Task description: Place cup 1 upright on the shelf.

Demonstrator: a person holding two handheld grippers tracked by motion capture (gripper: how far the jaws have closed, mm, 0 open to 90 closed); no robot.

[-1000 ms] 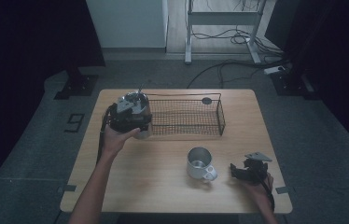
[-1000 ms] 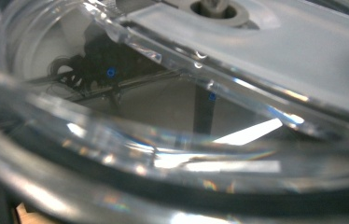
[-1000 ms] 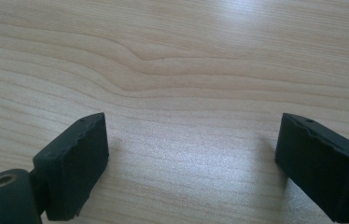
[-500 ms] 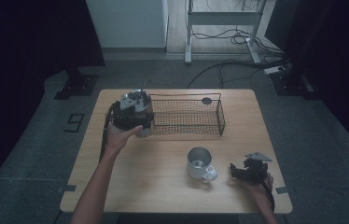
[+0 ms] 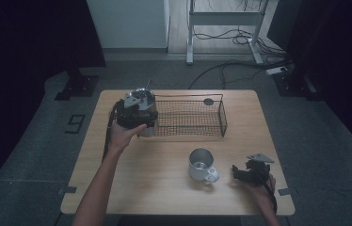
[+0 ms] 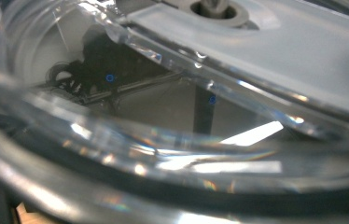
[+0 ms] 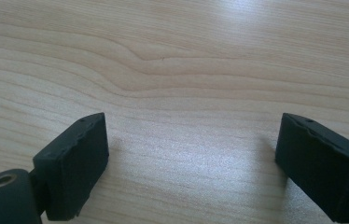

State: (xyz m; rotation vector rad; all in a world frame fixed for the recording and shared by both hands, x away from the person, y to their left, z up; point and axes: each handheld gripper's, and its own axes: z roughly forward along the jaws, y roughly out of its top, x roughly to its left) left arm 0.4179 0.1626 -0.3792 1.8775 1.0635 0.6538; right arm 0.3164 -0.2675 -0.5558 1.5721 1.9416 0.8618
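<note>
A clear glass vessel (image 5: 142, 98) hangs over the left end of the black wire basket (image 5: 190, 117), with my left gripper (image 5: 139, 115) shut on it. In the left gripper view the glass (image 6: 163, 140) sits right against the lens, its rim and wall curving across the picture, and the jaws are hidden behind it. Near the table's front right corner my right gripper (image 5: 240, 173) rests low on the wood. Its jaws (image 7: 189, 158) stand wide open over bare wood grain with nothing between them.
A metal mug (image 5: 201, 162) with a pale handle stands on the wooden table (image 5: 117, 188), just left of my right gripper. The basket holds a small dark round thing (image 5: 208, 101) at its far right corner. Dark floor surrounds the table.
My left hand has shifted slightly to the right with the glass, closer over the basket's left end. The right gripper and the mug have not moved.
</note>
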